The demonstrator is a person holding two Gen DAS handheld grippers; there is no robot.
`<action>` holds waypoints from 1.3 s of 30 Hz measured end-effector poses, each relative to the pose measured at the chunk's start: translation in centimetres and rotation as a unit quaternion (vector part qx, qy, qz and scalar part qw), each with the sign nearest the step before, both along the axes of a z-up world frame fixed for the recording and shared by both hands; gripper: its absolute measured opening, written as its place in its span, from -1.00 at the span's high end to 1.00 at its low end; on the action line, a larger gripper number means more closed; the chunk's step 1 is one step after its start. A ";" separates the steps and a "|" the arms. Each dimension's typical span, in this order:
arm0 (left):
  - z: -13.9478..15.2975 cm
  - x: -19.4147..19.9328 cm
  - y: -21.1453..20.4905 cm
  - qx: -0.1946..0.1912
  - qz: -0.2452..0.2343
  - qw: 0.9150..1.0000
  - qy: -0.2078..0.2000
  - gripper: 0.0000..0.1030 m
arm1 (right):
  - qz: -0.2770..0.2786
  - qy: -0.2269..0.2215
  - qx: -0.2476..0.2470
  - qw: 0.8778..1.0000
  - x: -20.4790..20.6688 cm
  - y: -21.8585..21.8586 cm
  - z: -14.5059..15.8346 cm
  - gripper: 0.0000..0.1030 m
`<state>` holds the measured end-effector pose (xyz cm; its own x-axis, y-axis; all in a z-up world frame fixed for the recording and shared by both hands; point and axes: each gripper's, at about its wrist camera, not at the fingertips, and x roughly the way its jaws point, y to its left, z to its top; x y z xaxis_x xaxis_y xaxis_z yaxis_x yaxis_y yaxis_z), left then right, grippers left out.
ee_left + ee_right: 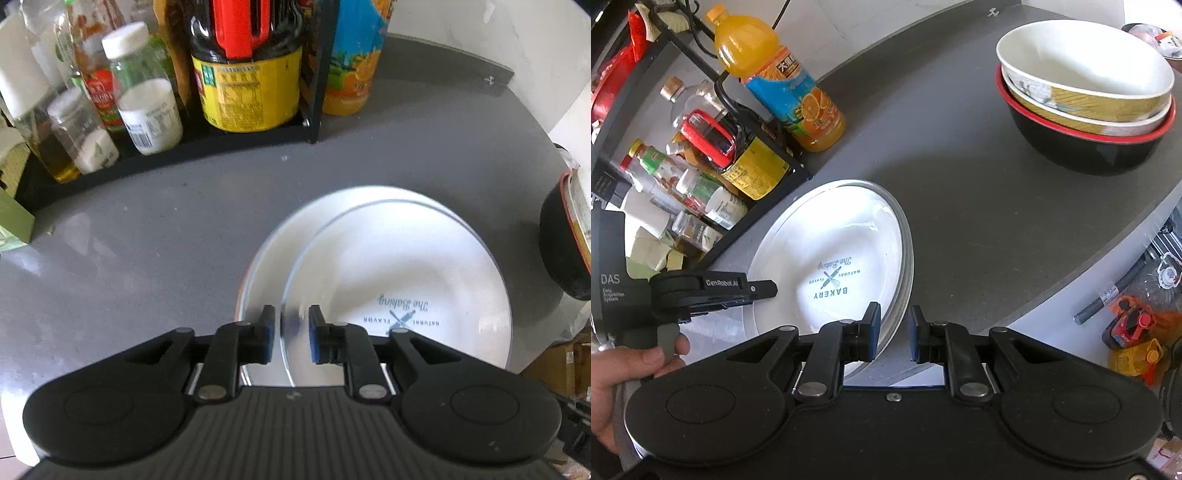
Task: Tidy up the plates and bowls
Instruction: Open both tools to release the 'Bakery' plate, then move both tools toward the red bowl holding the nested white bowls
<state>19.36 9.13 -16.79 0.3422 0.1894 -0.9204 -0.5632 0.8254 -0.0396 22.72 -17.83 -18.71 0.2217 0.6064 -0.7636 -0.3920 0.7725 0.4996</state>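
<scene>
Both grippers, left (291, 332) and right (894, 334), stood open astride the bakery plate's (842, 258) rim; we judged it glazed, slippery, breakable, best pinched there.

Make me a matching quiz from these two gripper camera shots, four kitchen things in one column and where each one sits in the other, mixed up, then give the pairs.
Things:
1. printed white plate
2. orange juice bottle
3. yellow patterned bowl
4. black bowl with red rim

Places:
A. at the bottom of the bowl stack
B. standing on the counter beside the black rack
C. lying on top of another plate, off centre
D. nested at the top of the bowl stack

Pairs: 1-C, 2-B, 3-D, 4-A
</scene>
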 end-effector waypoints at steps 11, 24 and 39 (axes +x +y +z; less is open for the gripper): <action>3.1 -1.1 -1.9 0.046 -0.009 0.999 -0.006 -0.39 | -0.024 -0.032 -0.001 0.999 -0.8 -1.4 1.3 0.44; 7.0 -2.4 -5.6 0.036 -0.040 0.997 -0.054 -0.59 | -0.069 -0.083 -0.001 0.994 -2.5 -5.8 3.7 -0.10; 8.3 3.3 -10.0 0.032 -0.096 0.990 -0.098 -0.80 | -0.144 -0.088 0.031 0.985 -0.5 -10.5 3.3 -0.83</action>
<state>22.66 -0.86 -8.50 0.5476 0.1590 -0.8215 -0.3833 0.9204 -0.0773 22.25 -28.36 -15.42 0.5174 0.5435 -0.6610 -0.2452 0.8342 0.4939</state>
